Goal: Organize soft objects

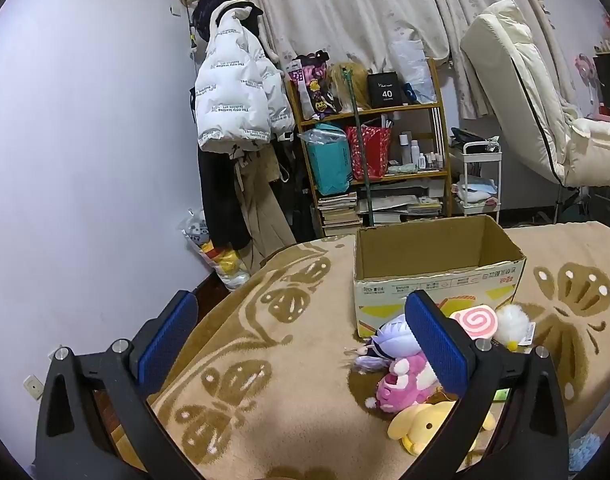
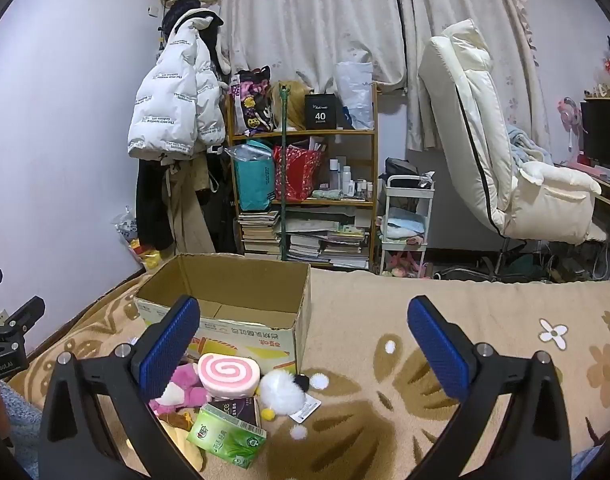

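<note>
An open cardboard box point(image 1: 437, 276) stands on the patterned blanket; it also shows in the right wrist view point(image 2: 233, 304) and looks empty. In front of it lies a pile of soft toys: a pink swirl roll cushion point(image 2: 228, 374), a white fluffy plush point(image 2: 282, 392), a pink plush point(image 1: 401, 384), a purple-white plush point(image 1: 385, 340) and a yellow plush point(image 1: 425, 428). My left gripper point(image 1: 301, 344) is open and empty, above the blanket left of the pile. My right gripper point(image 2: 305, 352) is open and empty, above the pile's right edge.
A green drink carton point(image 2: 227, 438) and a dark small box point(image 2: 235, 408) lie among the toys. Beyond the bed stand a cluttered wooden shelf point(image 2: 305, 184), a white cart point(image 2: 405, 220), a cream recliner chair point(image 2: 505, 168) and hanging coats point(image 2: 173, 120).
</note>
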Available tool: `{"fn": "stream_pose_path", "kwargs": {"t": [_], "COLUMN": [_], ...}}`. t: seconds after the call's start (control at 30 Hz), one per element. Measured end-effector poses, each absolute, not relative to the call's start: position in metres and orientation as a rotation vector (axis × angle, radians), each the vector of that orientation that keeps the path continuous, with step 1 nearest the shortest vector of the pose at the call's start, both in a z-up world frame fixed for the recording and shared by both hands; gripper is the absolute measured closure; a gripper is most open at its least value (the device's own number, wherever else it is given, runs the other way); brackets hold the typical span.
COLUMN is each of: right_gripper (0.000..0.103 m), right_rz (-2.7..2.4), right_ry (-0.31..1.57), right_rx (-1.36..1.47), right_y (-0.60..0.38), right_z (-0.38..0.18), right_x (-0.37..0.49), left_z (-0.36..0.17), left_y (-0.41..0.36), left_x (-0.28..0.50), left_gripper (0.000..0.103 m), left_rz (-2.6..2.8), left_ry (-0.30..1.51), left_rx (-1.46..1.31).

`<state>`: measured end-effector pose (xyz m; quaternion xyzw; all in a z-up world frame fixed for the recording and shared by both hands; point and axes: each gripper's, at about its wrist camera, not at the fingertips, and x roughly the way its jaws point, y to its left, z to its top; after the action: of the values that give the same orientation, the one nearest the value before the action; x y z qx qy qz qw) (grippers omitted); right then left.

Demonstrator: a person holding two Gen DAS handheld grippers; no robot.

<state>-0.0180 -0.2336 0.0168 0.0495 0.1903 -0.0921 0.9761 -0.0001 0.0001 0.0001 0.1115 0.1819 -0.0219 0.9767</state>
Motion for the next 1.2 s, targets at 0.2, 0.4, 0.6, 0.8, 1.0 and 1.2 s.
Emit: {"fn": "stream_pose_path", "kwargs": {"t": [0.2,0.4,0.6,0.8,1.0,1.2], "right_gripper": [0.000,0.000,0.000,0.000,0.000,0.000], "right_rz": [-0.184,-0.184,-0.186,-0.184,-0.184,-0.185], "right_ry": [0.388,0.386,0.386,0.387,0.386,0.387], "right_rx": [0.108,0.107,0.107,0.108,0.107,0.107], "right_y": [-0.2336,-0.2336,-0.2335,-0.2337,-0.2338,-0.2337], "right_z": [0.0164,0.0162,0.0162,0.0158,0.0156,0.0153], "right_x": [-0.0176,-0.0177,-0.0177,-0.0174,-0.0176,-0.0171], "left_z": [-0.0007,0.0007,-0.0018,0.0017,0.0029,0.0048], "left_y": [0.0000,0.0000,-0.0019,-0.0009,0.0008,0.0012], "left_x": [0.0019,0.0026,0.0052,0.0009,-0.0014,-0.0045], "left_gripper": [0.001,0.001,0.001,0.001,0.001,0.001], "left_rz": [-0.051,-0.053,-0.048,-0.050,-0.048,-0.049], "left_ry": [0.379,0.382,0.381,0.369,0.355,0.348], "left_rx": [0.225,0.225,0.225,0.213,0.204,0.198]}}
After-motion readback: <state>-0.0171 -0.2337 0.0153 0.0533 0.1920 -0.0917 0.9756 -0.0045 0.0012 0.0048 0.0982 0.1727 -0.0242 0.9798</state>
